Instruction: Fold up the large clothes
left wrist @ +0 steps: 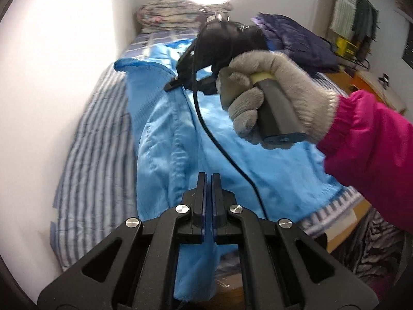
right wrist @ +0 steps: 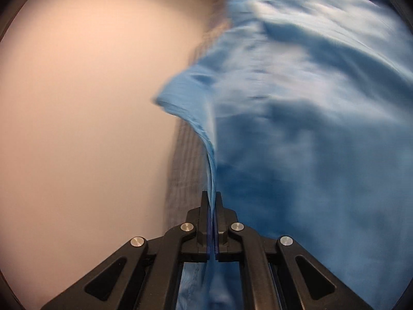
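Fabric fills both views: a large bright-blue garment of thin, smooth cloth [left wrist: 232,160] lies lengthwise on a bed with a blue-and-white striped cover [left wrist: 87,155], set against a pale wall [left wrist: 51,64].

In the left wrist view, the left gripper [left wrist: 208,178], a black two-finger tool, has its fingers pressed together. The blue cloth runs beneath and ahead of the tips and hangs down below the linkage, but whether any of it is pinched between the pads cannot be told. Ahead of these fingers and to the right, a hand in a grey fuzzy glove [left wrist: 271,95] with a magenta sleeve [left wrist: 374,149] holds the handle of the right gripper [left wrist: 171,85]; that tool's black tips sit at a raised fold of the garment, and a black cable [left wrist: 219,142] trails from it across the cloth. Farther beyond lie a folded floral quilt [left wrist: 180,10] and a dark purple padded garment [left wrist: 296,41].

In the right wrist view, the right gripper [right wrist: 211,196] has its fingers closed on a thin edge of the blue garment [right wrist: 309,129], which rises out from between the tips as a taut ridge. The rest spreads to the right of the fingers, blurred. To their left is a blurred strip of striped cover, then the wall.
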### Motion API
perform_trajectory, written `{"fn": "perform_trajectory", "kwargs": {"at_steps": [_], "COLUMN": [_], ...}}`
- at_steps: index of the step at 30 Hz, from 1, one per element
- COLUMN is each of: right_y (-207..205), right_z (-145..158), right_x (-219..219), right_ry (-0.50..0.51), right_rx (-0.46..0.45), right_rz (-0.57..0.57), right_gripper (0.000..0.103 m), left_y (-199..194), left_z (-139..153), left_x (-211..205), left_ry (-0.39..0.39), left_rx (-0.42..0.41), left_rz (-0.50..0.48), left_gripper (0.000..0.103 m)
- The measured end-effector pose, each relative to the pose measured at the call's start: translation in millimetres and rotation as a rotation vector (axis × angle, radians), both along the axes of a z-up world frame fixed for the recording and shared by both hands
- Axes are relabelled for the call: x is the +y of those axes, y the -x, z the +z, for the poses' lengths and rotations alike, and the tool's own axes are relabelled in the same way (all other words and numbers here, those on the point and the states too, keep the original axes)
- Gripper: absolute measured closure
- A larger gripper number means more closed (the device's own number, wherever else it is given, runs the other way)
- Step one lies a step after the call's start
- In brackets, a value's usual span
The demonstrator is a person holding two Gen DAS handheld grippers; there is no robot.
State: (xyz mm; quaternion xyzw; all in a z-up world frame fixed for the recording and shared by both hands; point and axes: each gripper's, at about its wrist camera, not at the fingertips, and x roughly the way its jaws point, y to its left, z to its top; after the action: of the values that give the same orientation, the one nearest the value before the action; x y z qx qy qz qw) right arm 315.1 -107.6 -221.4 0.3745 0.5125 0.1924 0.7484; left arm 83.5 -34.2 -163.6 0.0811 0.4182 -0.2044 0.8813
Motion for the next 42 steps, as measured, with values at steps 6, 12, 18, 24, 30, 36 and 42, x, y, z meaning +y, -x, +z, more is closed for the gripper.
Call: {"fn": "perform_trajectory", "kwargs": {"at_steps": [6,12,18,24,30,36,42], "right_y": [18,23,23,16,63,121,159], "right_z": [-38,-41,-28,-30,-2,-16,-48], "right_x": [-46,-49,-23,-11,-6,0,12], "right_ry": [0.021,0.055,0.083,0.17,0.205,0.217,0.147], "right_rx": [0.09,0.091,0.055,0.07,0.048,0.094,0.159], "right_rz": [-0.08,-0.067,-0.016,0.041,0.161,0.24,0.277], "right_gripper": [0.103,0.103,0.103,0.086,0.064,0.064,0.089], "left_y": [15,1,-15,-31,-36,-37,-41], "left_z": [11,8,-23,-66,-88,-89,-103], "left_x": [8,46,70,95,114,116,104], "left_ry": [0.058,0.09,0.146,0.26,0.423,0.479,0.418], "left_rx": [0.028,0.07,0.176,0.37,0.479,0.489,0.539], "left_rz": [-0.002,0.126,0.2,0.307,0.355,0.357,0.334], "left_gripper": [0.102,0.102,0.102,0.101,0.091,0.058,0.095]}}
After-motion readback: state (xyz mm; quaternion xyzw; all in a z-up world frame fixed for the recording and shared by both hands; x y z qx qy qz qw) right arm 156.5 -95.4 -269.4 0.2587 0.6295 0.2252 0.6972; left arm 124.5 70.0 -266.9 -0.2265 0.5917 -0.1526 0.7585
